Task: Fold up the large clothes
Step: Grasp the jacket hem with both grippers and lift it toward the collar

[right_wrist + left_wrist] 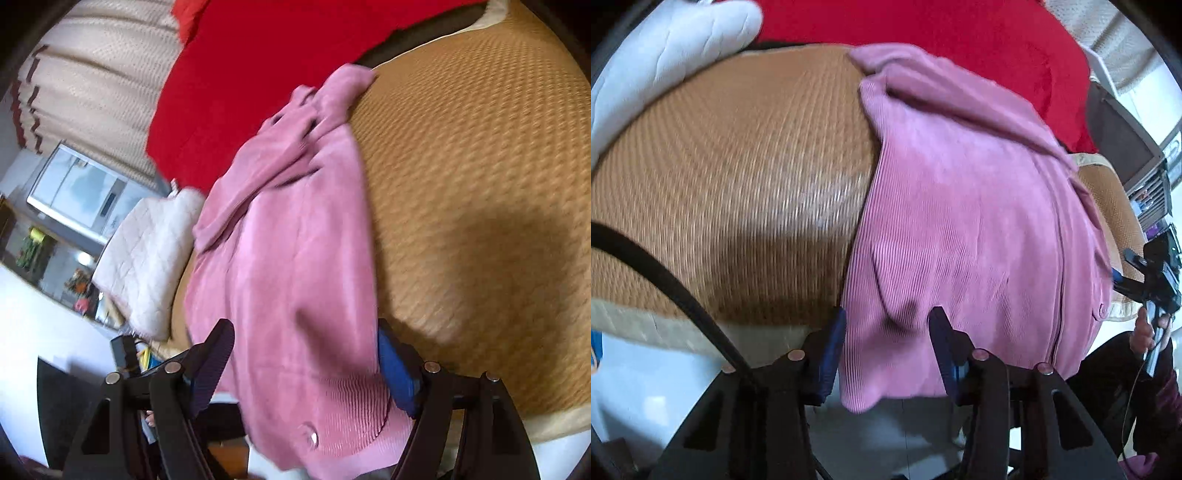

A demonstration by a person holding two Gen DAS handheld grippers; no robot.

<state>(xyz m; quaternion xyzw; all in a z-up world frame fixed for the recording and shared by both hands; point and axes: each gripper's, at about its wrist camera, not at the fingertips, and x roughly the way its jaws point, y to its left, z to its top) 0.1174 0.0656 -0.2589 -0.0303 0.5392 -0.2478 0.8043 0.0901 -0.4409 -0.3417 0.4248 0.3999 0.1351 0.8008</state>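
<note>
A pink corduroy garment (pixel 960 192) lies spread on a tan woven mat (pixel 738 177), its near hem hanging over the mat's front edge. My left gripper (pixel 888 332) stands over the hem's left corner. The cloth sits between its jaws with a small wrinkle in it, and I see no pinch. In the right wrist view, my right gripper (pixel 306 358) straddles the other end of the garment (pixel 288 240) near a button (pixel 312 437), jaws wide, the cloth loose between them. In the left wrist view, the right gripper (pixel 1156 280) shows at the far right edge, held by a hand.
A red blanket (pixel 923 26) covers the far side of the mat. A white quilted pad (pixel 665 55) lies beyond the mat's left end, seen again as the quilted pad (pixel 147 251). A curtain (pixel 103 74) and shelves stand behind. White floor lies below the front edge.
</note>
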